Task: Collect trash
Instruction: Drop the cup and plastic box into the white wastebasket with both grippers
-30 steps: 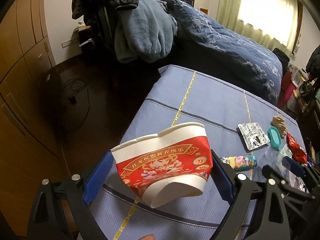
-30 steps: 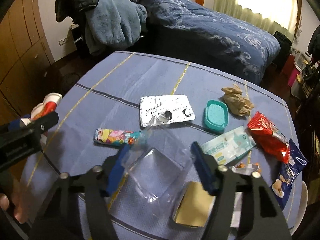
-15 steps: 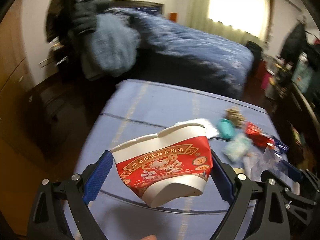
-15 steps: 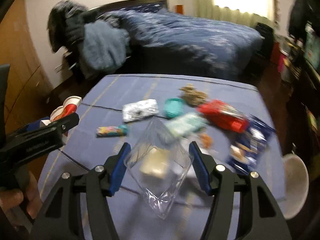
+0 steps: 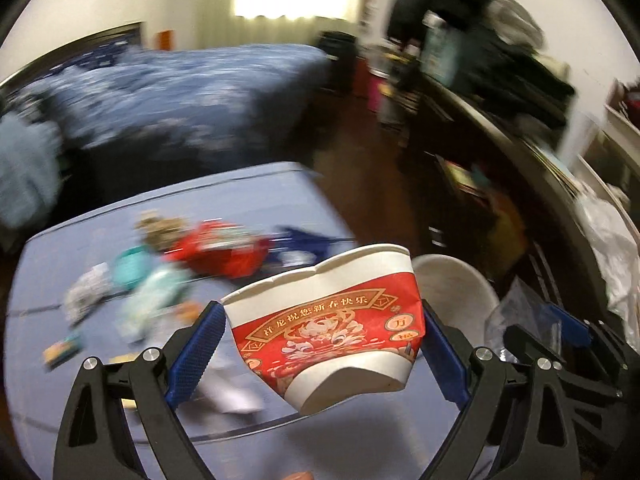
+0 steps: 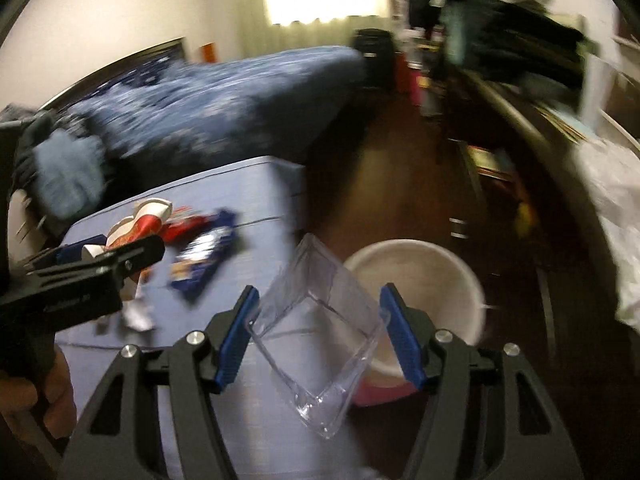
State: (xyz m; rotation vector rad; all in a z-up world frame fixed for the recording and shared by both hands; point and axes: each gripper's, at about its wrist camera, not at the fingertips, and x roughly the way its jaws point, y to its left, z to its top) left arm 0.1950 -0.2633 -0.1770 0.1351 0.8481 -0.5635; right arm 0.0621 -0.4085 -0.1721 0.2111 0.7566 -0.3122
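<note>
Both my grippers loaded, beside the bin at the table's edge.

Left wrist view: my left gripper (image 5: 322, 346) is clamped on a crushed red-and-white paper bowl (image 5: 332, 320), its blue pads pressing both sides, held tilted above the blue-clothed table (image 5: 248, 200); blurred wrappers (image 5: 224, 250) lie towards the table's far edge, and the white bin (image 5: 452, 280) stands just past its right edge. Right wrist view: my right gripper (image 6: 320, 338) is clamped on a clear plastic tray (image 6: 320, 336), one corner hanging down, over the table's right edge, with the bin (image 6: 420, 276) just behind it; my left gripper (image 6: 100, 256) with the bowl (image 6: 140, 224) shows at left.
</note>
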